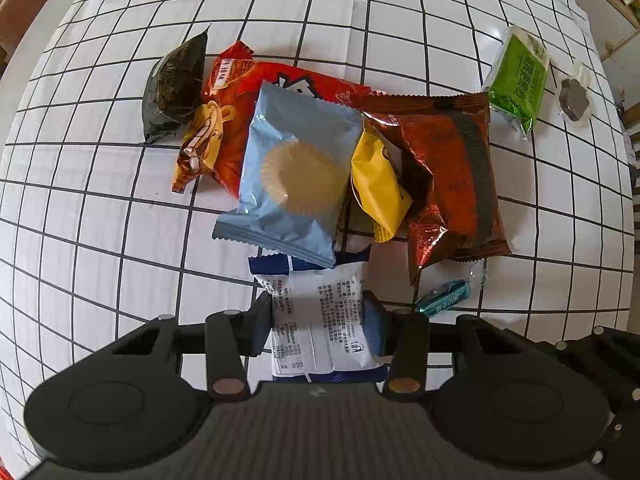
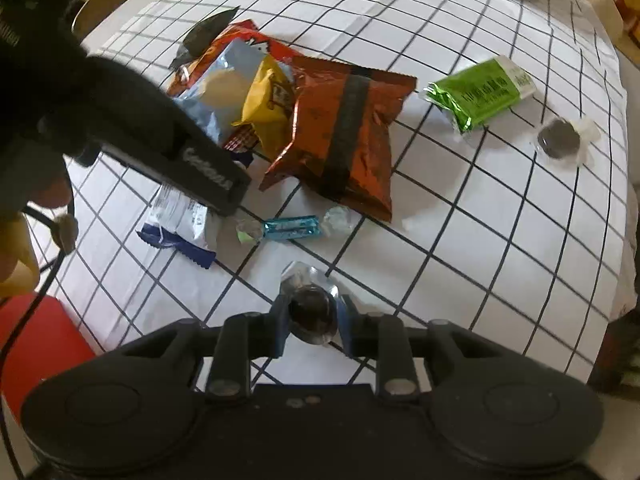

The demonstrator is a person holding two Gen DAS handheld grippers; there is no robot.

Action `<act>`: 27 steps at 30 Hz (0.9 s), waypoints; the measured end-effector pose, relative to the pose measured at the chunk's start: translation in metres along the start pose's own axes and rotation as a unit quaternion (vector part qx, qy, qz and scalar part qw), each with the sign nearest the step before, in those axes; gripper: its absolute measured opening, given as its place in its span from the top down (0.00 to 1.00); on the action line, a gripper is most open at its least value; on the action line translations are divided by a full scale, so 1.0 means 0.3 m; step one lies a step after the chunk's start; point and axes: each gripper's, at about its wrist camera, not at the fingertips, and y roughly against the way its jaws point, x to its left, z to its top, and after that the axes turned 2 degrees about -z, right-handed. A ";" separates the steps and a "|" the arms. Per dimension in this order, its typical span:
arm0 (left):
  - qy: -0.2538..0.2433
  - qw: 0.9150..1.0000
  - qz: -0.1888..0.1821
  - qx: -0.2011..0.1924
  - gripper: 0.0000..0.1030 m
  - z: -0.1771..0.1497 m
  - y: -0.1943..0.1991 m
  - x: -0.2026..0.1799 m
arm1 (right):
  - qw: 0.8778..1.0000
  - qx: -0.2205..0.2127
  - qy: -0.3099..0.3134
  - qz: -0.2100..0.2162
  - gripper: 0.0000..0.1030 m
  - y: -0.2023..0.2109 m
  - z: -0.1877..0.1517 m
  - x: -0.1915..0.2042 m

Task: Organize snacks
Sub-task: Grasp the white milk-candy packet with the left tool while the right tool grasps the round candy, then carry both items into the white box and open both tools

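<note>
Pointing straight down over the checked tablecloth (image 1: pixel 100 208), the left gripper (image 1: pixel 320 320) had its jaws pinching the white-and-blue packet (image 1: pixel 320 320), one pad pressed to each long side, the packet's printed back facing the camera. That packet lay at the near end of the snack heap, its far edge tucked under the pale blue cake packet (image 1: pixel 292 176). Angled steeply downward, the right gripper (image 2: pixel 311 320) had its jaws closed on a small dark sweet in clear wrap (image 2: pixel 310 310) — the wrapper's twisted end stuck out beyond the fingertips. Beyond it lay a teal wrapped candy (image 2: pixel 291 228), just beside the near corner of the brown foil bag (image 2: pixel 344 132). The yellow packet (image 1: pixel 378 184) was wedged between the blue packet and the brown bag, over a red-orange bag (image 1: pixel 236 120). Toward the cloth's right edge, well apart from the heap, sat the green packet (image 2: pixel 480 94) and a dark round biscuit in clear wrap (image 2: pixel 558 140).
</note>
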 end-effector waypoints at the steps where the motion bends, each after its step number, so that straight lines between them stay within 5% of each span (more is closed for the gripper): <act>1: 0.002 1.000 -0.002 -0.001 0.56 -0.004 0.009 0.005 | 1.000 -0.001 -0.003 0.000 0.76 0.003 0.000 -0.005; 11: 0.007 1.000 -0.015 -0.026 0.56 -0.039 0.117 0.074 | 0.998 -0.033 -0.049 0.012 0.76 0.135 -0.036 -0.044; 27: -0.054 0.994 -0.038 -0.086 0.56 -0.197 0.386 0.071 | 0.992 -0.104 -0.073 0.008 0.76 0.428 -0.170 0.092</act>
